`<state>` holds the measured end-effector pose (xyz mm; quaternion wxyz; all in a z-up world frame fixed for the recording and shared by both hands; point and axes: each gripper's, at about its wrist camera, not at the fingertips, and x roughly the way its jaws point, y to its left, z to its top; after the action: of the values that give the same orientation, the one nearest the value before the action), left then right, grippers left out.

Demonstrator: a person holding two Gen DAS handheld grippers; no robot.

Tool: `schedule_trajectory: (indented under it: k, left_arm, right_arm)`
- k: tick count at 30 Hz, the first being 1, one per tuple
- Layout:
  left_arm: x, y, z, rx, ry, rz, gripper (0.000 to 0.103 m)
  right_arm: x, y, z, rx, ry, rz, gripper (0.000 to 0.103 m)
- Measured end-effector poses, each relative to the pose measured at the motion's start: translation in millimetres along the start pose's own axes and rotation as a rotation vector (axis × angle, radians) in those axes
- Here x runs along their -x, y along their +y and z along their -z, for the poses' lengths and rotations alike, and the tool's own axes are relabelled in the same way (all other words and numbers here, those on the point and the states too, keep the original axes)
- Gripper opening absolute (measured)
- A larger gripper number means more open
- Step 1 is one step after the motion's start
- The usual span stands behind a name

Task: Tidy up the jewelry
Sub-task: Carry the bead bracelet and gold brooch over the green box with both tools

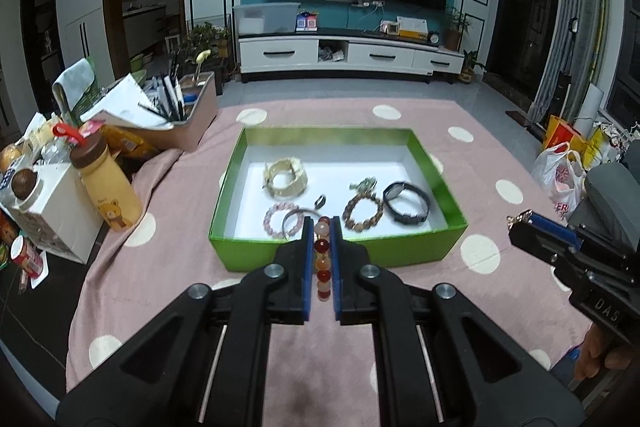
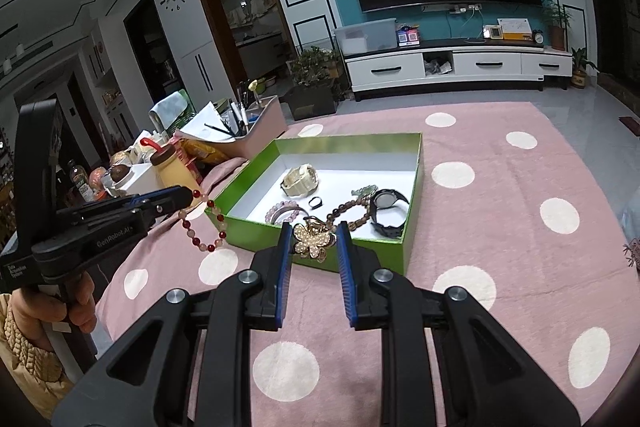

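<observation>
You were mid-carry: your left gripper [image 1: 322, 223] was clenched on the red agate bead bracelet [image 2: 206, 223], your right gripper [image 2: 312, 239] grasped a gold butterfly brooch [image 2: 313, 242], both low-centre, just short of the green box [image 1: 256, 247]. Next, probably, clear its near wall and release inside.

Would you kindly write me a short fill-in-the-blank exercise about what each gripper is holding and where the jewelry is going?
1. The left gripper is shut on a red and pink ____ bracelet.
2. The right gripper holds a gold brooch shaped like a ____.
3. The box holding the jewelry has ____ outer walls.
4. The black watch lies ____ the box.

Missing words: beaded; butterfly; green; inside
</observation>
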<state>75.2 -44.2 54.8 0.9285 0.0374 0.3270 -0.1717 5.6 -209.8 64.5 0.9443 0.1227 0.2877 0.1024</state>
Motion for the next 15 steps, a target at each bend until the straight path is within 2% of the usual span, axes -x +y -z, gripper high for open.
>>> schedule_trajectory:
  k: [15]
  left_arm:
    - [-3.9,-0.5,-35.7,-0.005,-0.048,-0.002,0.007]
  right_arm:
    - [-11.7,6.2,-22.7,0.032,-0.032,-0.007,0.022]
